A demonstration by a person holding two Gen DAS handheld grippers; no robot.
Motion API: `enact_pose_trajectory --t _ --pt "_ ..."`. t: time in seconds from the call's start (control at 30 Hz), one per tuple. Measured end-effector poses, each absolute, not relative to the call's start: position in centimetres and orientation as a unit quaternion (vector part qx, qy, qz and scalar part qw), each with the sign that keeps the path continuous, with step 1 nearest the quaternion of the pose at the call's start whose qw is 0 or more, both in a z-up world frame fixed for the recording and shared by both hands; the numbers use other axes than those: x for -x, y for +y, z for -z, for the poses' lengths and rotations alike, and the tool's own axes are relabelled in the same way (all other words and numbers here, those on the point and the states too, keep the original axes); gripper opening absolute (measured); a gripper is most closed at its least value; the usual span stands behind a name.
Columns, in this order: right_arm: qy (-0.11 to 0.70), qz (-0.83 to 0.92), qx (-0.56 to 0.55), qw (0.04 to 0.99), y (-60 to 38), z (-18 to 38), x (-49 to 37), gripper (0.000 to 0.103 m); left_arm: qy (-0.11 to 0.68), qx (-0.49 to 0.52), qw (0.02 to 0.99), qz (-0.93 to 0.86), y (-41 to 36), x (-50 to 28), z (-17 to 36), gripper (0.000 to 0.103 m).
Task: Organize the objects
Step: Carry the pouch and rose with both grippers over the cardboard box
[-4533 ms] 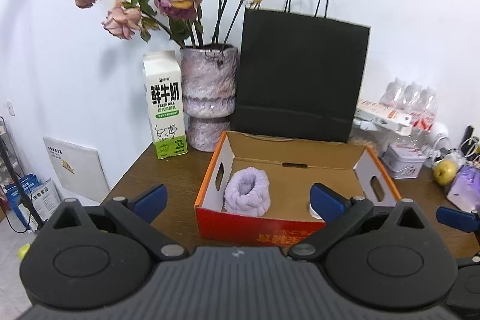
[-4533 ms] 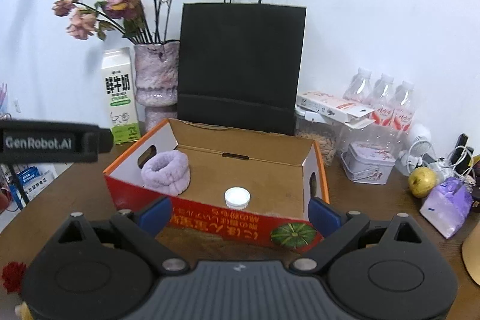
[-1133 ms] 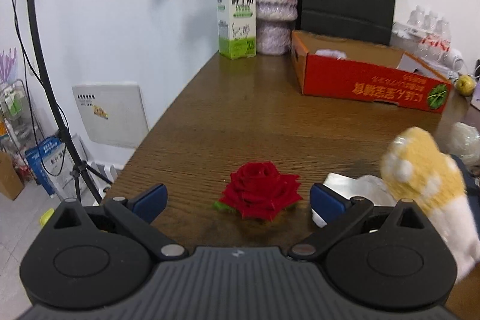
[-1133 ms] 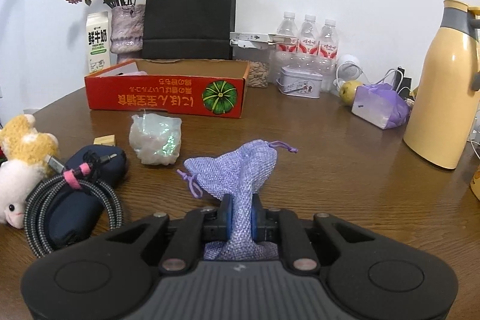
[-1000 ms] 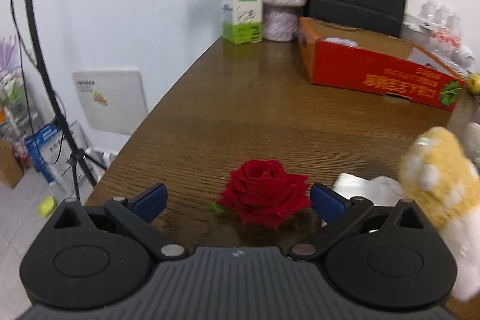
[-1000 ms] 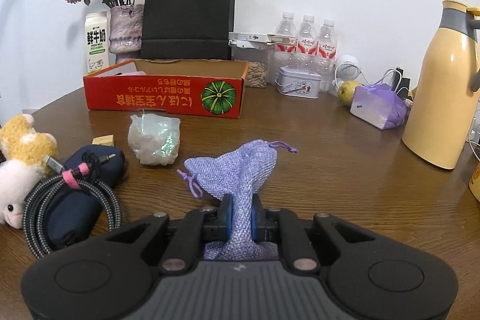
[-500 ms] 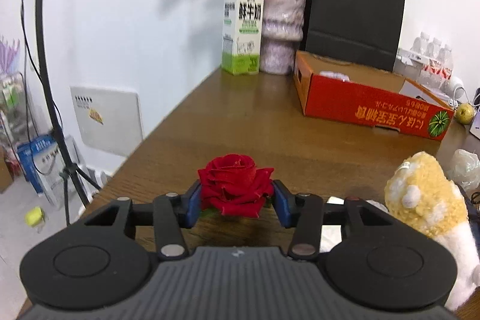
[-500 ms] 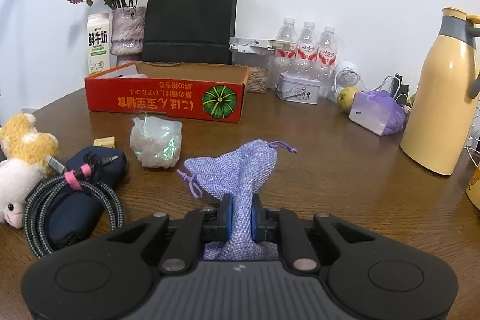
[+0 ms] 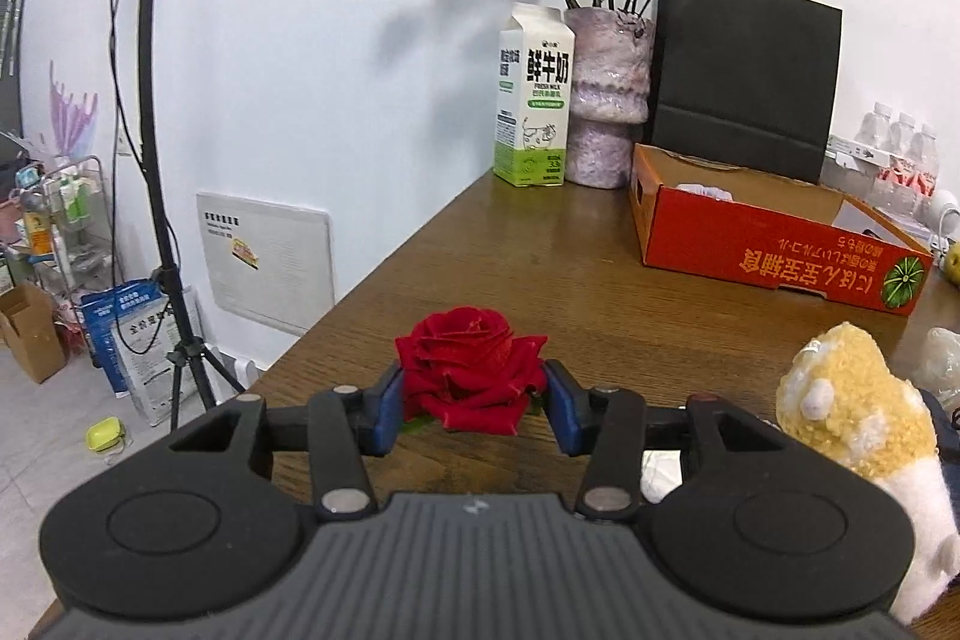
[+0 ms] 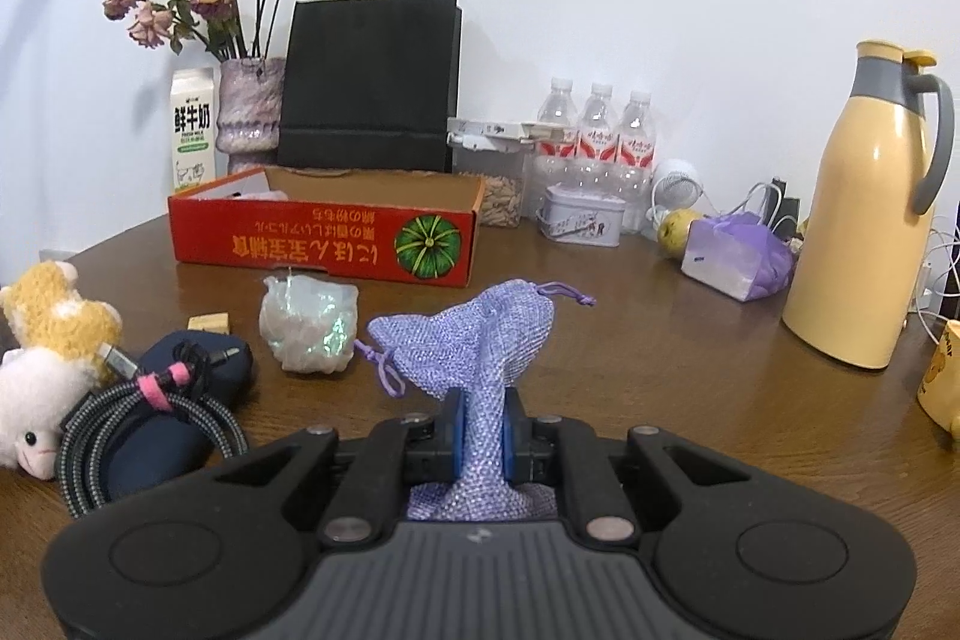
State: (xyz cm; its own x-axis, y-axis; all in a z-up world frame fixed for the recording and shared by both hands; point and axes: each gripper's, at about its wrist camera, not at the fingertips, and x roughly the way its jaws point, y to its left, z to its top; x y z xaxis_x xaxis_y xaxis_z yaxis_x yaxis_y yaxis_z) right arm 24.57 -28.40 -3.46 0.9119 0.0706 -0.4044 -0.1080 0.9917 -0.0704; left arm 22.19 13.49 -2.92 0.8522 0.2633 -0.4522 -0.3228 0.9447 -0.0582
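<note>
The left gripper (image 9: 474, 400) has just closed its blue pads on a red fabric rose (image 9: 471, 370), held above the brown wooden table (image 9: 540, 274). The open red cardboard box (image 9: 774, 250) lies at two o'clock. The right gripper (image 10: 481, 430) pinches a lilac woven drawstring pouch (image 10: 474, 340); the box sits at eleven o'clock.

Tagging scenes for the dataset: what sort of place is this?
Probably a home or small-office room set up for recording, not a lab bench. A round wooden table against a white wall holds household clutter: milk carton, vase of dried roses, thermos jug. A tripod stand stands beside the table.
</note>
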Motion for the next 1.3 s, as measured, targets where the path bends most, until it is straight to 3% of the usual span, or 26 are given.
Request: enact_pose_trajectory --t 0.6,1.3 --pt "0.165 -0.091 0.033 0.981 -26.3 1.9 -24.0 0.01 0.173 0.058 0.978 -0.097 6.4 -21.3 -1.7 0.048" --pt "0.134 -0.147 0.04 0.979 -21.1 -3.1 -30.3 0.01 0.143 0.018 0.989 -0.028 0.2 -27.7 -6.5 0.048"
